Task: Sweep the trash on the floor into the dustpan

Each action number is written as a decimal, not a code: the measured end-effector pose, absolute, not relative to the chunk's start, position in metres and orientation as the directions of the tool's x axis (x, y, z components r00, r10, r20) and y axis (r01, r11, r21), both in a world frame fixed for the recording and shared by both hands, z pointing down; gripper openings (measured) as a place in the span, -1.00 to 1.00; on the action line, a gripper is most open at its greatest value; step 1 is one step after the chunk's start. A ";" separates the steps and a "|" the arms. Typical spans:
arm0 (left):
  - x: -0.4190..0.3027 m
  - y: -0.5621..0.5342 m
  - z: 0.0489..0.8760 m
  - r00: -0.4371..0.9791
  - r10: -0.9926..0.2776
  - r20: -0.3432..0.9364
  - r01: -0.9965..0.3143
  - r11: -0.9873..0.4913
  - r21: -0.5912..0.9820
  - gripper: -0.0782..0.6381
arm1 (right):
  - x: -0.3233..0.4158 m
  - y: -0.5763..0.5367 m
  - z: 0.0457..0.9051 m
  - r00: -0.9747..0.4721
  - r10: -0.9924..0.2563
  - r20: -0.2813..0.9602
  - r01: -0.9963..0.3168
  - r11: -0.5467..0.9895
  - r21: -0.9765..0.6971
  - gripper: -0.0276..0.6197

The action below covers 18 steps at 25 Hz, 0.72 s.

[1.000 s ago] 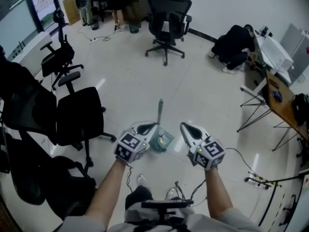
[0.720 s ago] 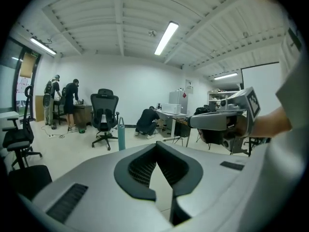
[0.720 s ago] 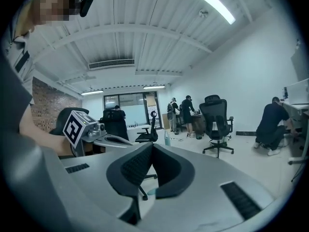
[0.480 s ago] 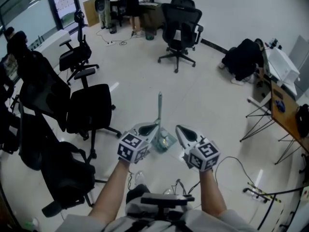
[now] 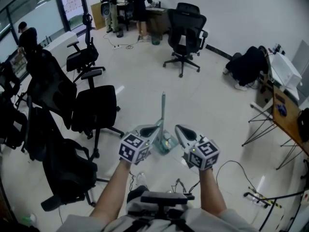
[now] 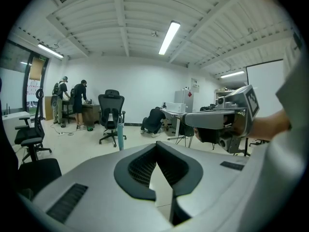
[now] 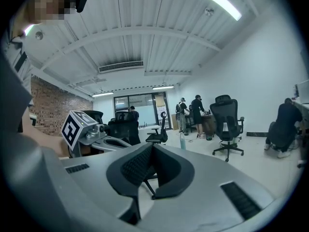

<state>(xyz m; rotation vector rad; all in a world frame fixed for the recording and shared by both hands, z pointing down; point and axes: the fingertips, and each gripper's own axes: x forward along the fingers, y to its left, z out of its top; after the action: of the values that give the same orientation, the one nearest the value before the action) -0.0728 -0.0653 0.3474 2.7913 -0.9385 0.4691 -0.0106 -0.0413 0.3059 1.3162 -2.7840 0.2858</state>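
Between the two tools, on the pale floor, stands the dustpan, its long handle rising upright just ahead of the fingertips. The pan seems to hold a few pale scraps of trash, though the head view is too small to be sure. No broom shows in any view.

The left tool is fully closed with nothing between its jaws, and the left gripper view shows the pads of this tool meeting over bare floor. The right tool is likewise closed and empty, as its own view confirms. Both point nearly level, above the pan and apart from it.

To do the step well, one tool should open before it drops toward the handle, close on it squarely, and keep the pan's lip flat on the floor so nothing slips beneath.

Room is best ahead and to the right, where the floor lies open. A black office chair stands near on the left, a thin cable trails on the floor to the right, and a table edges the far right.
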 end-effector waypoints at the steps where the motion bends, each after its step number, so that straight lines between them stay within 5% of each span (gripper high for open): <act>1: -0.075 -0.064 0.347 0.752 -0.563 0.343 -0.613 -0.788 0.050 -0.77 | -0.012 -0.040 0.307 -0.642 -0.757 0.119 -0.766 0.627 -0.144 -0.90; 18: -0.081 -0.042 0.331 0.736 -0.590 0.333 -0.632 -0.775 0.023 -0.77 | -0.015 -0.021 0.291 -0.652 -0.752 0.102 -0.758 0.641 -0.121 -0.90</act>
<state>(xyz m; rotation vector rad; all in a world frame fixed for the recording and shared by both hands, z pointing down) -0.0808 -0.0416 0.3307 2.7997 -0.9901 0.4686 -0.0145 -0.0206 0.2914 1.2920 -2.8069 0.2370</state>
